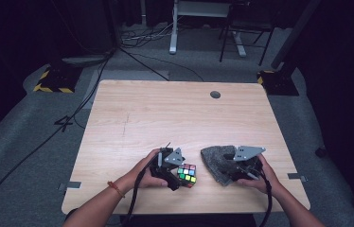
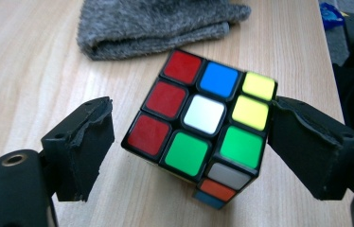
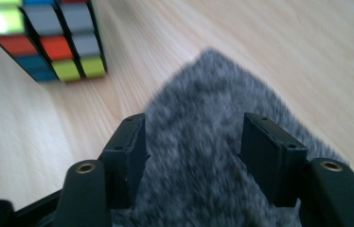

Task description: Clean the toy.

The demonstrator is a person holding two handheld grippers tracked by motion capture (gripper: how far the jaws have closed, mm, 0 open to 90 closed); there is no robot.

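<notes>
1. A puzzle cube (image 1: 187, 175) sits on the wooden table (image 1: 165, 113), near the front edge on the person's side and a little left of centre.
2. The left gripper (image 2: 191, 137) is level with the cube. Its jaws stand wide apart with the cube between them. The right-hand jaw in the left gripper view touches or nearly touches the cube's yellow-and-green edge, while the other jaw has a clear gap of bare table before the red squares. The cube is not clamped.
3. In the left gripper view the cube's upper face shows three red squares, a blue one, a white centre, two yellow and two green (the colours are mixed, not sorted).
4. A grey fuzzy cloth (image 1: 218, 162) lies just to the right of the cube, apart from it, bunched into a rough wedge shape.
5. The right gripper (image 3: 191, 142) hovers over or rests on the cloth. Its jaws are parted, with grey pile showing in the gap, and they pinch nothing that can be made out.
6. In the high view the left hand (image 1: 149, 172) and the right hand (image 1: 260, 177) hold the grippers from the near edge of the table.
</notes>
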